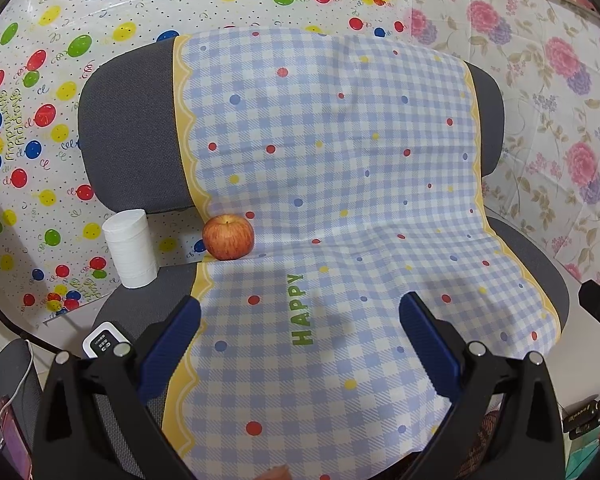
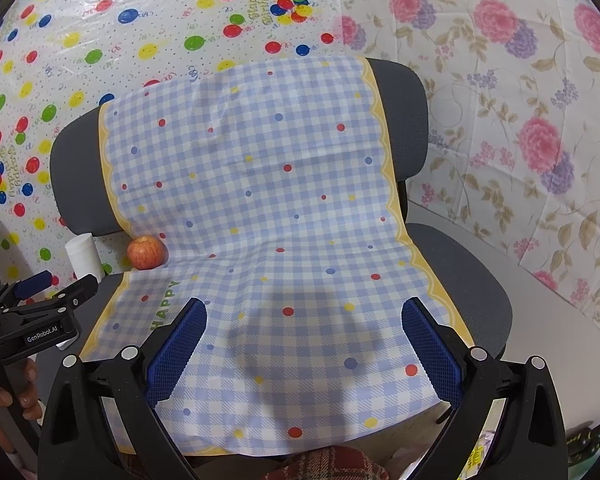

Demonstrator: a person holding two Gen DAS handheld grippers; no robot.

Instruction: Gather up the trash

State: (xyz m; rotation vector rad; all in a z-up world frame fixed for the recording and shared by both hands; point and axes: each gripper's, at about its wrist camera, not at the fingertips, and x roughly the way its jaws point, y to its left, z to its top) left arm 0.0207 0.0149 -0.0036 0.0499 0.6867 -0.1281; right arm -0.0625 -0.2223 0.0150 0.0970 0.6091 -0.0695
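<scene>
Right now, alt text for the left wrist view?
Open left hand-held gripper hovers over a checked cloth draped on a grey chair; a red apple and white paper roll sit at the seat's back-left.

Grey mesh office chair (image 1: 132,128) draped with pale blue-and-white gingham plastic sheet (image 1: 340,168), red, blue, yellow dots, scalloped yellow border, green "HAPPY" lettering. Red-orange streaked round apple (image 1: 228,238). White paper roll (image 1: 130,248). White balloon-print backdrop (image 1: 80,40): red, yellow, green, blue balloons. Cream floral-print backdrop (image 1: 540,80), pink and purple blooms, tan leaves. Black left gripper (image 1: 300,340) and black right gripper (image 2: 304,340), both with blue textured finger pads (image 1: 172,348).
</scene>
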